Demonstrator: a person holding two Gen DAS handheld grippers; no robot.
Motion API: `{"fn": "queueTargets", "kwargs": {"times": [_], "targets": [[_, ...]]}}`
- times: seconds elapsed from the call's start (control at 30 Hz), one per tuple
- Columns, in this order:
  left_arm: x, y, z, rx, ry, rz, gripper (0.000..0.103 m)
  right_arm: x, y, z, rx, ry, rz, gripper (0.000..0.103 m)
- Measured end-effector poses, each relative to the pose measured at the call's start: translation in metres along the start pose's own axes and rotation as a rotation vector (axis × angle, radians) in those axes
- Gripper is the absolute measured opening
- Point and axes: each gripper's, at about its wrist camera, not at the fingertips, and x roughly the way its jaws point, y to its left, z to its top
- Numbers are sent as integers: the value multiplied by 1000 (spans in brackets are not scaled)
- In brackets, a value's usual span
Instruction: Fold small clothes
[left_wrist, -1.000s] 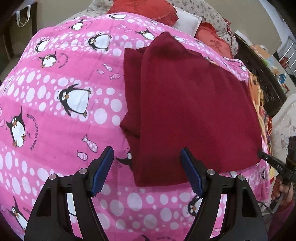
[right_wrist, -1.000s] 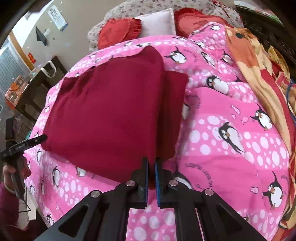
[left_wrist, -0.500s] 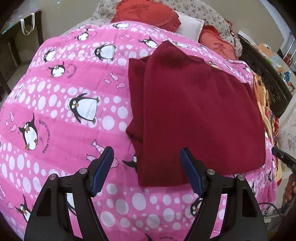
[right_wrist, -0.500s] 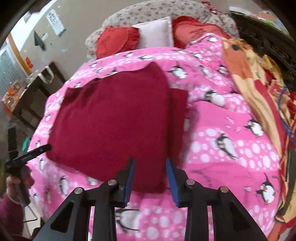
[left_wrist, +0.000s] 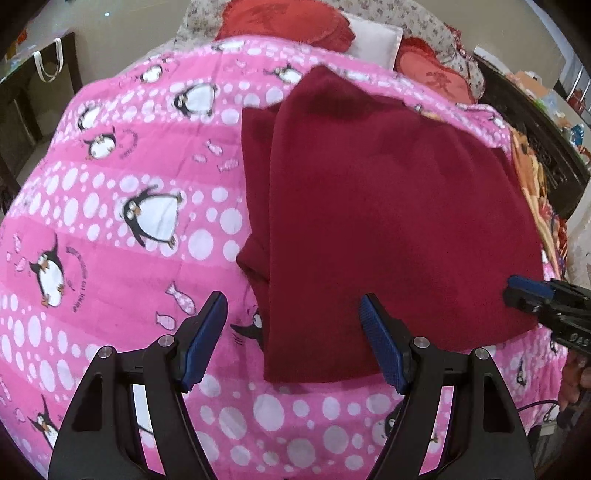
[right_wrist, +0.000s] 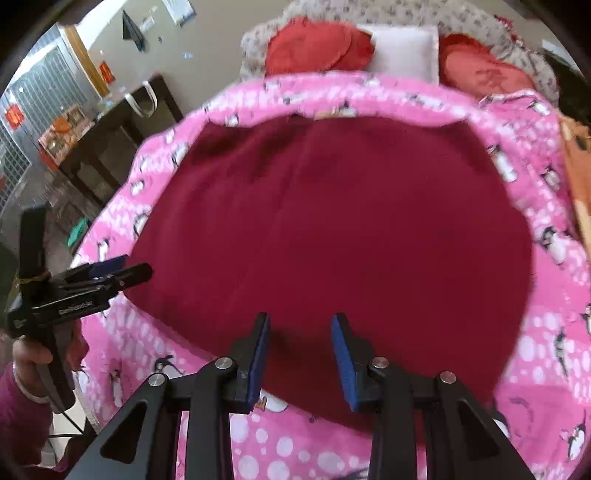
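Note:
A dark red garment (left_wrist: 388, 221) lies folded flat on the pink penguin quilt (left_wrist: 129, 184); a folded-under layer sticks out along its left side. My left gripper (left_wrist: 293, 332) is open and empty, hovering over the garment's near left corner. In the right wrist view the garment (right_wrist: 332, 229) fills the middle. My right gripper (right_wrist: 300, 347) is open and empty over the garment's near edge. The left gripper also shows in the right wrist view (right_wrist: 110, 273) at the garment's left corner, and the right gripper's tip shows in the left wrist view (left_wrist: 532, 291).
Red heart cushions (right_wrist: 314, 48) and a white pillow (right_wrist: 402, 48) lie at the head of the bed. An orange blanket (right_wrist: 580, 166) lies along the right side. A dark table (right_wrist: 118, 125) with a bag stands left of the bed.
My right gripper opened from shut, let go of the garment and moved left over its near edge. The left gripper stayed open and moved little.

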Motion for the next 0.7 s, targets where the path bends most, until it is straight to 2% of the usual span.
{"fn": "queueTargets", "kwargs": {"times": [0.13, 0.3, 0.47, 0.7], "targets": [[10, 5, -1, -24, 18, -19, 75, 4, 0, 2, 6, 23, -1, 33], [4, 5, 3, -24, 14, -35, 75, -9, 16, 21, -29, -22, 17, 33], [-5, 11, 12, -61, -27, -49, 75, -3, 38, 54, -60, -61, 54, 33], [3, 24, 18, -136, -14, -70, 75, 24, 82, 111, -76, -81, 160, 33]]}}
